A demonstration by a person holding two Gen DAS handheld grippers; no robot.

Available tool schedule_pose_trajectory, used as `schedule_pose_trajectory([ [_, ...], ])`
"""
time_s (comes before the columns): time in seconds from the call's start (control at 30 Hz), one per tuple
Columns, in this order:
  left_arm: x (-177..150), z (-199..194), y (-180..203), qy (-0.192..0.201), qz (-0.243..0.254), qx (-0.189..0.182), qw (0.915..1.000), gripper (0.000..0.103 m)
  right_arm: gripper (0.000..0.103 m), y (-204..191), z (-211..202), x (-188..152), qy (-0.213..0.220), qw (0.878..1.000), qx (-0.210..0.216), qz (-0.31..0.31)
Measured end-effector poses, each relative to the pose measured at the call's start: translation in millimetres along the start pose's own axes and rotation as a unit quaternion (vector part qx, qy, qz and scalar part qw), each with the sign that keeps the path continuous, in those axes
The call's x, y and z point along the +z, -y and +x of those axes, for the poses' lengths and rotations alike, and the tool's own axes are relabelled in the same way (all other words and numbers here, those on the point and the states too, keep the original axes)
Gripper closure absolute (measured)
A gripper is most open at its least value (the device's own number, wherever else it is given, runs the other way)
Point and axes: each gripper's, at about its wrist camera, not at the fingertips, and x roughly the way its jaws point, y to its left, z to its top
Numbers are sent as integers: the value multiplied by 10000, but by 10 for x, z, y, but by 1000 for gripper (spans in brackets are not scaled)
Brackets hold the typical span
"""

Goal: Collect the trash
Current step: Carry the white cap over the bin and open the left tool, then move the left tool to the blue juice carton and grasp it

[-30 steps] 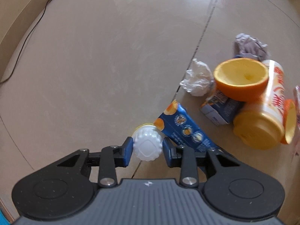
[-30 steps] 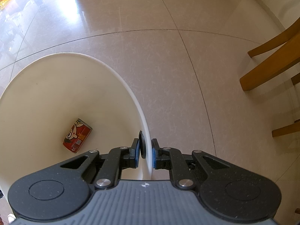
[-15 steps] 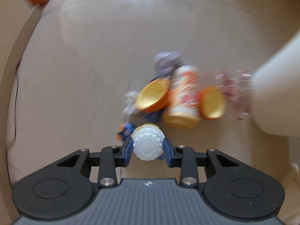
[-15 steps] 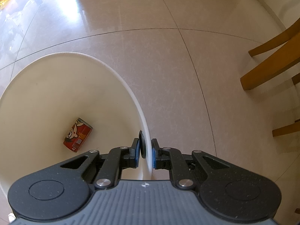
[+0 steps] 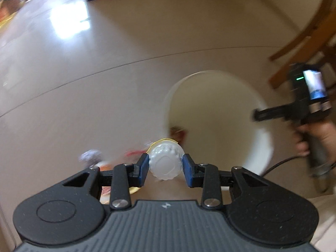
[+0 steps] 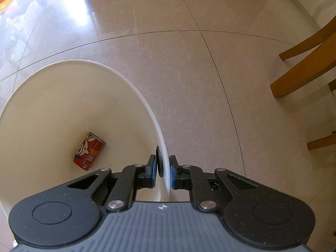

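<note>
A: How many hand-held grippers, and what does each have?

B: Two. The left hand-held gripper (image 5: 166, 169) has its blue pads closed on one white scalloped plastic cap (image 5: 165, 162), with a yellow rim showing just behind the cap. The right hand-held gripper (image 6: 163, 172) is nearly closed, pinching the rim of one round white plastic bin (image 6: 134, 88): one pad inside the wall, one outside, with a small black disc between the inner pad and the wall.

A: Is that bin visible from the left side too?

B: Yes, ahead and to the right of the left hand-held gripper, with a person's hand (image 5: 319, 136) on the other tool's handle at its far edge.

A: What is in it?

B: One red printed drink can (image 6: 89, 151) lying on its side at the bottom, ahead-left of the right hand-held gripper.

A: Other trash?

B: Blurred bits just left of the left hand-held gripper, including a grey crumpled wad (image 5: 90, 156); I cannot count them.

A: And the room?

B: Glossy beige tiled floor (image 6: 189, 73) with thin seams and window glare; wooden chair legs (image 6: 302, 71) to the right.
</note>
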Motion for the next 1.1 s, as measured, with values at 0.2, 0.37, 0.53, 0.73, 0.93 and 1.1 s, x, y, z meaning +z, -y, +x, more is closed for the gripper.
schedule_pose_trajectory([
  [0.2,210,349,451,-159,-55,-355,9992,69,88,15,-2,-1,-4,10000,30,22],
  [0.37,150,525,636,-306,-73,-412,9987,67,89,46,0,-4,-31,9999,110,64],
  [0.53,101,508,669,-238,35,-172,9996,38,89,62,5,-13,-68,9998,143,83],
  [0.73,61,393,585,-30,80,-39,10000,30,89,54,8,-19,-76,9999,124,79],
  [0.93,-88,232,226,278,-140,213,9993,19,90,79,15,-13,-90,9995,205,218],
  [1.1,-373,279,-209,346,-679,333,9965,17,90,50,13,-24,-66,9997,174,185],
])
